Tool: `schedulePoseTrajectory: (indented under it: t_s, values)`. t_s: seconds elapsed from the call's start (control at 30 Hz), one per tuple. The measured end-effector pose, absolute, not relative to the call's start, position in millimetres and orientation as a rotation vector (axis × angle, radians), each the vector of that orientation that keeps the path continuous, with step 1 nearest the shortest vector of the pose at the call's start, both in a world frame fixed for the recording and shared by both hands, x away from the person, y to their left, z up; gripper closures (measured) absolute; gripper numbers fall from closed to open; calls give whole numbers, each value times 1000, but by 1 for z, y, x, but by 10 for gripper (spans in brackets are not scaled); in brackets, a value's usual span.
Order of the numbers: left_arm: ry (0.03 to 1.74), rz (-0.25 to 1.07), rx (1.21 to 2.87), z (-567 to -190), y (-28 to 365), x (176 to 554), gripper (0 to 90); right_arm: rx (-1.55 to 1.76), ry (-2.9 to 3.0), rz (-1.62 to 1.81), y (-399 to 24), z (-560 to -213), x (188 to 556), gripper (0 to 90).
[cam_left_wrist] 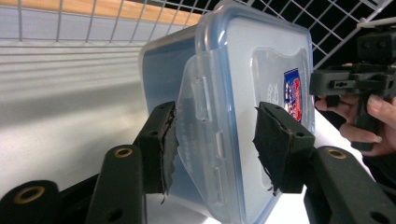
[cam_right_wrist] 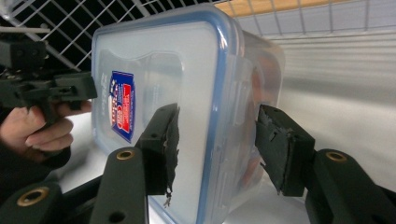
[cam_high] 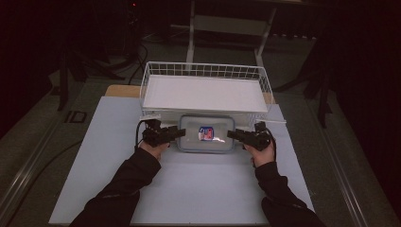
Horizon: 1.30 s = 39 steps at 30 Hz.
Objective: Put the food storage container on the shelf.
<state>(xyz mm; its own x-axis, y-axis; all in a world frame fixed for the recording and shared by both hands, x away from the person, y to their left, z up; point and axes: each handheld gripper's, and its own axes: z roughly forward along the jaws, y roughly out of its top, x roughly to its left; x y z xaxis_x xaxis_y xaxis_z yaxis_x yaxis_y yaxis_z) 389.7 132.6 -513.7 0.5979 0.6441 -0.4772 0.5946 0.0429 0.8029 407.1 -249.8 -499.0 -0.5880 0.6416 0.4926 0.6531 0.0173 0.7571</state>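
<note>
Sitting at the centre of the high view on the white counter [cam_high: 189, 189], just in front of the wire basket [cam_high: 205, 71]: a clear lidded container [cam_high: 206, 134] with blue seal and red-blue label [cam_high: 206, 133]. Bracketing its left end, the left claw [cam_high: 178, 133], jaws spread on either side of the side latch [cam_left_wrist: 198, 121], pads apart from the plastic. Straddling the right end likewise, the right claw [cam_high: 233, 135], jaws wide, not gripping.
</note>
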Motion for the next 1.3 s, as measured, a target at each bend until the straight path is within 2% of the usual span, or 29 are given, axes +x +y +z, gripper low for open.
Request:
schedulePoseTrajectory:
  t_s: [0.27,0.37,0.6,0.8,1.1,1.2,1.3]
  values:
    - [1092,143,1599,-517,129,392,480,-1500,-2303,-1680,-241,-499,409,488]
    - [1096,172,1610,-518,128,395,419,-1550,-2328,-1682,-237,-497,408,466]
    - [1093,274,1639,-514,123,394,366,-1601,-2390,-1693,-233,-496,407,397]
    - [1091,219,1609,-514,128,389,363,-1609,-2417,-1703,-233,-495,405,386]
    - [999,242,1647,-502,137,369,157,-1580,-2448,-1722,-237,-487,391,374]
    - [988,202,1637,-498,141,360,128,-1567,-2467,-1732,-236,-482,382,383]
    - [956,197,1680,-495,140,349,15,-1523,-2466,-1750,-235,-475,371,423]
